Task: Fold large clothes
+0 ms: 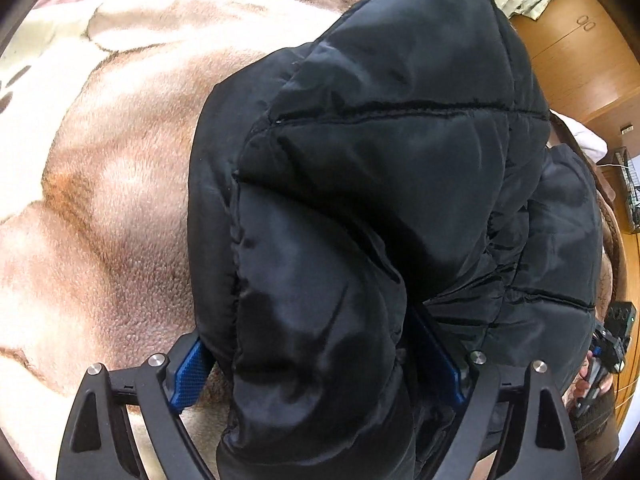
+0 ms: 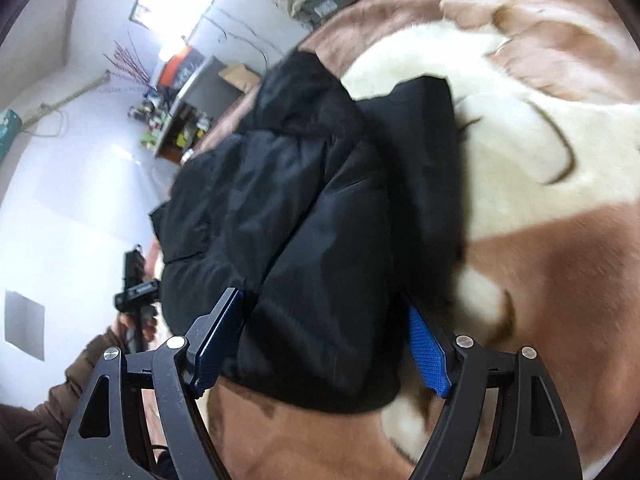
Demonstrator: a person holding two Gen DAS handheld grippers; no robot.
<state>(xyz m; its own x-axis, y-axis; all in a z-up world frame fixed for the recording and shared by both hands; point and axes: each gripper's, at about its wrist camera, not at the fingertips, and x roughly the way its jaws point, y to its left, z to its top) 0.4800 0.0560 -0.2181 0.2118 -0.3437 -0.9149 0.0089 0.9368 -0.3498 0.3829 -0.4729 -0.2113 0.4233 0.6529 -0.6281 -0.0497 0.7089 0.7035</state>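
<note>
A black puffy jacket [image 1: 380, 160] lies bunched and partly folded on a brown and cream fleece blanket [image 1: 100, 160]. My left gripper [image 1: 314, 356] points steeply down over its near end. A thick padded fold fills the space between the wide-spread jaws and drapes over both blue pads [image 1: 188, 368]. In the right wrist view the jacket [image 2: 300, 200] also sits between the wide jaws of my right gripper [image 2: 320, 344]. Its left pad [image 2: 216, 344] lies against the cloth, while its right pad [image 2: 428, 352] stands just clear of it. Each view shows the other gripper [image 2: 136, 292] in a hand at the jacket's far side.
The blanket [image 2: 540, 280] covers a bed that spreads wide around the jacket. A wooden cabinet [image 1: 580, 52] stands beyond the bed. A shelf with small items [image 2: 188, 120] and a pale floor [image 2: 60, 200] lie past the bed's edge. A brown sleeve [image 2: 48, 412] is at the lower left.
</note>
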